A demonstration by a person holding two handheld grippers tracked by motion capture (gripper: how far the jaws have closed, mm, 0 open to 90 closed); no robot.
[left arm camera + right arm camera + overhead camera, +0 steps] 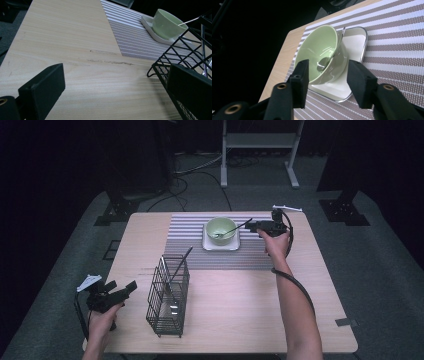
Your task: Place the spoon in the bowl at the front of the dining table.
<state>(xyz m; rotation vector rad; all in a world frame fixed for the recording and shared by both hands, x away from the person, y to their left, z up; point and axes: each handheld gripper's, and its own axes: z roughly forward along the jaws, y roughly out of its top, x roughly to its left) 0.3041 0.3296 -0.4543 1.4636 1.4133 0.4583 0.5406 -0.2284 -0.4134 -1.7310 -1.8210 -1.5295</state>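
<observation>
Two hand-held claws work over a pale wooden surface (235, 295), seen from above. The right claw (253, 225) is held at the far side, just beside a pale green bowl (221, 228). Its jaws stand apart with nothing between them. The bowl sits on a small white square tray (220, 245), and the tray rests on a grey-and-white striped placemat (185, 245) at the far middle of the surface. A metal spoon (232, 229) lies in the bowl, its scoop down inside and its handle leaning over the rim toward the right claw. In the right gripper view, the two black jaws frame the bowl (322, 50) from the near side, and the spoon's scoop (323, 62) shows against the bowl's inner wall; the jaws do not touch it.

The left claw (122, 289) is held near the front left corner of the surface, wide open and empty. Just to its right stands a black wire caddy (167, 302), upright, with a dark-handled utensil (180, 265) leaning out of its top. In the left gripper view, the caddy (180, 62) sits close beside the jaw on the right side of the view, with bare wood between the jaws.
</observation>
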